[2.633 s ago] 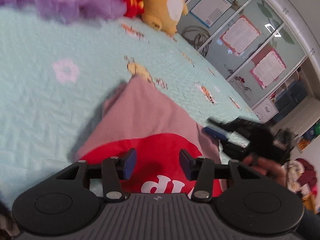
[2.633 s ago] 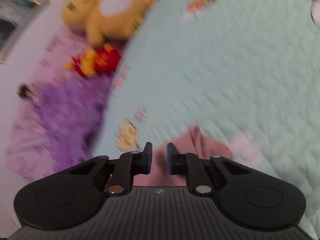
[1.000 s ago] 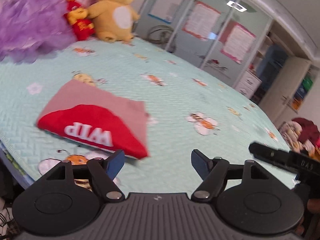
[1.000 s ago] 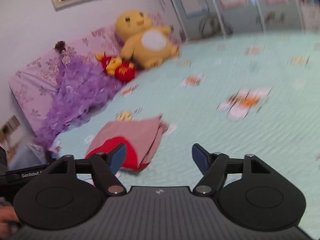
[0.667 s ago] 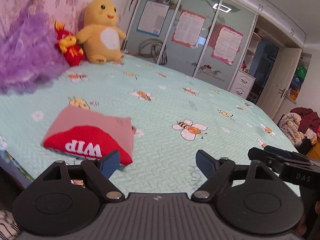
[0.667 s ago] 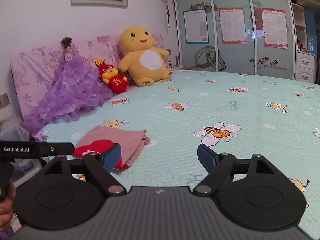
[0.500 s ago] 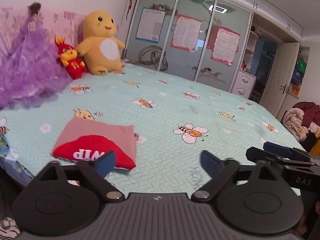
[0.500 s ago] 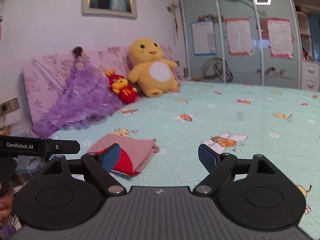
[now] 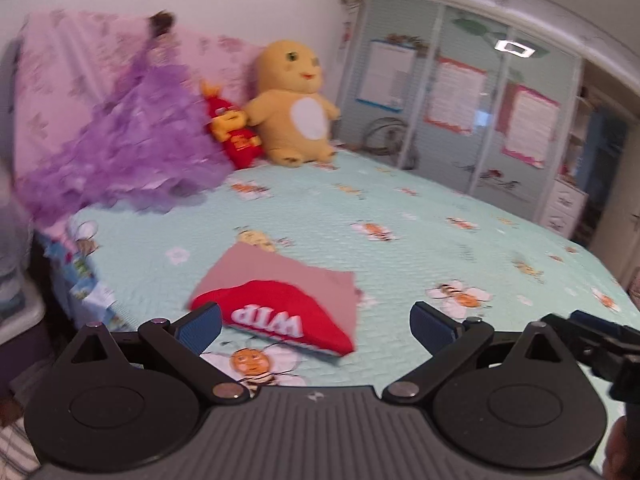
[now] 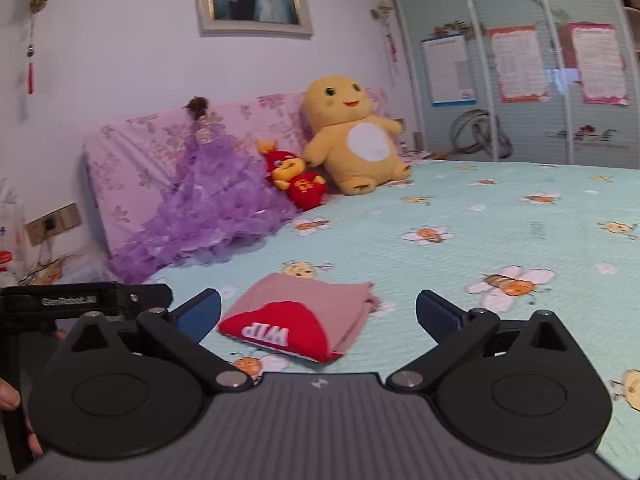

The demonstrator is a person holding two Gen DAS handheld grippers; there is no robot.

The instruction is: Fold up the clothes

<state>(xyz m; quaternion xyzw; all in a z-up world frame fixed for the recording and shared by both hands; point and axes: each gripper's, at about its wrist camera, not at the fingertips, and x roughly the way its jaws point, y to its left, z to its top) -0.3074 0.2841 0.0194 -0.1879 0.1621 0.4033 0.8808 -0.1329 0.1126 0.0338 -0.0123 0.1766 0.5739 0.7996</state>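
Observation:
A folded pink and red garment (image 9: 280,296) with white letters lies flat near the front edge of the bed; the right wrist view shows the same garment (image 10: 304,316). My left gripper (image 9: 316,326) hangs open in the air, short of the garment, with nothing between its blue pads. My right gripper (image 10: 318,314) is also open and empty, held back from the bed. The other gripper's black body (image 10: 86,302) shows at the left of the right wrist view, and the right one's black body (image 9: 596,340) at the right of the left wrist view.
The bed (image 10: 500,240) has a light green bee-print cover. At its head stand a purple frilly doll dress (image 10: 208,208), a small red plush (image 10: 298,178) and a big yellow plush (image 10: 352,136). Wardrobe doors (image 10: 520,80) line the far side. The mattress edge (image 9: 80,280) drops off at left.
Both grippers have let go of the garment, opened wide and pulled back and up from the bed. The left view has swung left toward the headboard. The garment lies still.

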